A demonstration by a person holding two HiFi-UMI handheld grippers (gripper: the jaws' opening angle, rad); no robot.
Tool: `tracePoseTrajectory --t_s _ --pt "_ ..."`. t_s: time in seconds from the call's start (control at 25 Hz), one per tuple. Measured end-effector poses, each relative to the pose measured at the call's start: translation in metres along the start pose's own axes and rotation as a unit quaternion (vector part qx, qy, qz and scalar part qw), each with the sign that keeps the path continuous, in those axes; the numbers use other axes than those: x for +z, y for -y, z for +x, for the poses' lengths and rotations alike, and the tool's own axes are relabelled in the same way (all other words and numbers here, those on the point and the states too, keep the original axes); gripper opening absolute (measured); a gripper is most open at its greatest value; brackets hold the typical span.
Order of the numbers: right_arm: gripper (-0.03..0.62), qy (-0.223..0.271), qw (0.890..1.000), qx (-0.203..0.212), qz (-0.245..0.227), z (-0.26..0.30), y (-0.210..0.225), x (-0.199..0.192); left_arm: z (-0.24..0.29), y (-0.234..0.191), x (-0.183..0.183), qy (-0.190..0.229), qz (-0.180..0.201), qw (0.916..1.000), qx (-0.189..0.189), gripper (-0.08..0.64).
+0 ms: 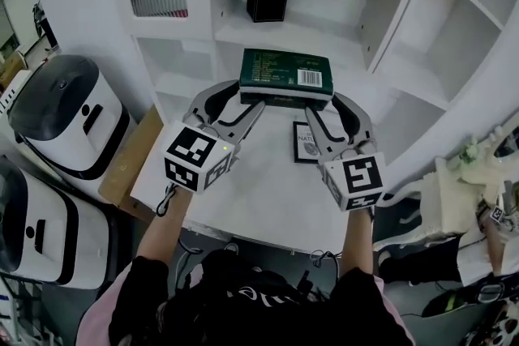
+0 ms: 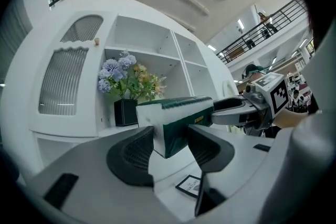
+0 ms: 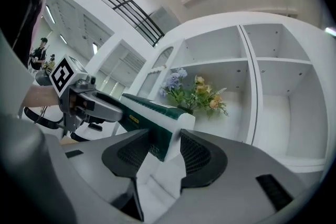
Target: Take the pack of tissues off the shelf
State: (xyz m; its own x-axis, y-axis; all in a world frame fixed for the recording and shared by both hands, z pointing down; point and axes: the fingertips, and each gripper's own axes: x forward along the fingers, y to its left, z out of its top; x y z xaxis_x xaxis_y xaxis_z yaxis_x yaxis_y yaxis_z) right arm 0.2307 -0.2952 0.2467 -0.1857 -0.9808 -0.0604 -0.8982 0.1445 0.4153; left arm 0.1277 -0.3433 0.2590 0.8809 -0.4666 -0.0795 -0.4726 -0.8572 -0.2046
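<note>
The pack of tissues (image 1: 285, 77) is a dark green packet with a white barcode label, held in the air in front of the white shelf (image 1: 389, 28). My left gripper (image 1: 246, 106) is shut on its left end, and my right gripper (image 1: 318, 114) is shut on its right end. In the left gripper view the pack (image 2: 178, 118) sits between the dark pads of the left gripper (image 2: 170, 147), and the right gripper (image 2: 247, 110) clamps its far end. The right gripper view shows a corner of the pack (image 3: 152, 115) between the right gripper's (image 3: 165, 152) pads, with the left gripper (image 3: 84, 102) beyond.
A black pot of blue and yellow flowers (image 1: 268, 0) stands on the shelf behind the pack. A small framed card (image 1: 306, 143) lies on the white top below. Two white-and-black appliances (image 1: 69, 113) and a cardboard box (image 1: 130, 162) stand at the left, and a white chair (image 1: 462, 190) at the right.
</note>
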Motion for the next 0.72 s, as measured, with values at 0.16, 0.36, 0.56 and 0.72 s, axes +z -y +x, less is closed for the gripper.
tracePoseTrajectory --t_s 0.16,0.36,0.56,0.72 --pt "0.21 -0.012 1.0 0.016 0.015 -0.019 -0.023 -0.017 -0.025 0.019 -0.016 -0.017 0.003 0.9996 0.022 0.209" --pt "0.21 -0.018 0.998 0.043 0.034 -0.042 -0.05 -0.038 -0.053 0.045 -0.044 -0.042 -0.018 0.9981 0.042 0.209" --pt "0.21 -0.031 0.996 0.07 0.053 -0.064 -0.076 -0.061 -0.079 0.07 -0.069 -0.068 -0.026 0.9952 0.066 0.209" --pt "0.21 -0.04 0.993 0.088 0.067 -0.075 -0.093 -0.075 -0.095 0.083 -0.084 -0.088 -0.032 0.9922 0.082 0.209"
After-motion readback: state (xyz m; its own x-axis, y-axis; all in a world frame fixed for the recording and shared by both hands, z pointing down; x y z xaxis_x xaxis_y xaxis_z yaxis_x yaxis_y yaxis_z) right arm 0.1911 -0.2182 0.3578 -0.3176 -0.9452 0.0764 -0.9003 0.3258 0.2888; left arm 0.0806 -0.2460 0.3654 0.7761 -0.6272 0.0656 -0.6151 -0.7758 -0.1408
